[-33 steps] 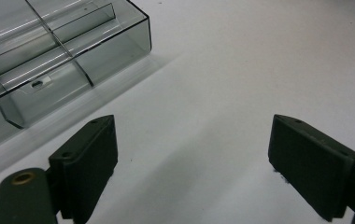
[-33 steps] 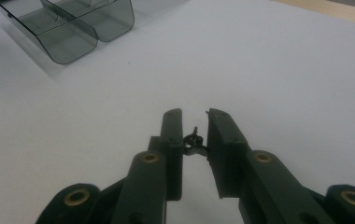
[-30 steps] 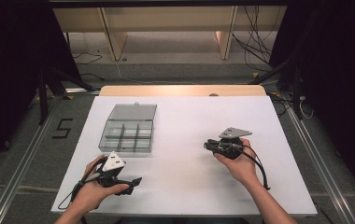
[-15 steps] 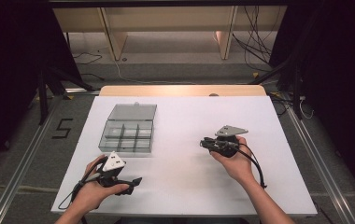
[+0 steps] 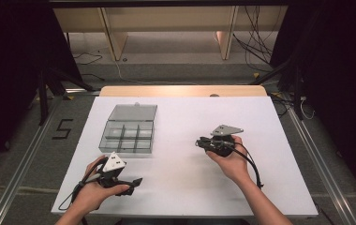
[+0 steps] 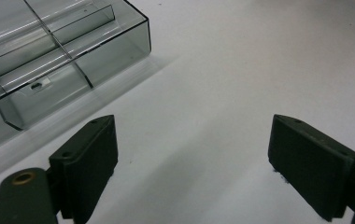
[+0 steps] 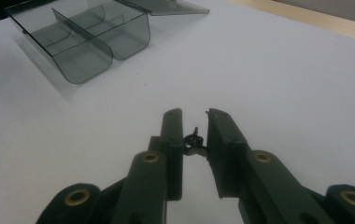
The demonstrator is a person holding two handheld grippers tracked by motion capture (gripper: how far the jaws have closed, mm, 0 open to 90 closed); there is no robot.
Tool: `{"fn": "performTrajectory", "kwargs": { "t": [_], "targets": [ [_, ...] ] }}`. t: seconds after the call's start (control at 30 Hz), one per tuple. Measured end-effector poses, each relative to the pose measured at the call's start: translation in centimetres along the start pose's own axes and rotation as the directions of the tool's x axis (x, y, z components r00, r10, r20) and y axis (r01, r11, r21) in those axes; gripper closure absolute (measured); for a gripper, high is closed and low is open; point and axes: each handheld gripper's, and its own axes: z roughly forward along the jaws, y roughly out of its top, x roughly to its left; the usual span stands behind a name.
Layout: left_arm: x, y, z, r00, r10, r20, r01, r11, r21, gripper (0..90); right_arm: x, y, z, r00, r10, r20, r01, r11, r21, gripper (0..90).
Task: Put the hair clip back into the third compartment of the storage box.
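Black and tiny, a small dark part (image 7: 193,140) sits pinched between the nearly closed jaws of your right gripper (image 7: 195,135), held above the white table (image 7: 283,79), with the clear smoke-grey compartment box (image 7: 89,39) lying well ahead of those jaws and off to their left, its lid folded open behind it. Your left gripper (image 6: 192,154) has its jaws spread wide with nothing between them, bare tabletop showing in the gap, and a corner of that box (image 6: 49,60) lies just ahead of its left jaw.
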Motion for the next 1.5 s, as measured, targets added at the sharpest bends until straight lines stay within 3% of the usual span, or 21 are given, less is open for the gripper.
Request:
{"fn": "performTrajectory", "kwargs": {
  "t": [1.5],
  "targets": [
    [-0.1, 0.1, 0.1, 0.9999, 0.014, 0.006, -0.014, 0.9999, 0.008, 15.5, 2.0, 3.0, 2.7, 0.9997, -0.023, -0.008, 0.023, 1.0, -0.02, 77.4]
  ]
}}
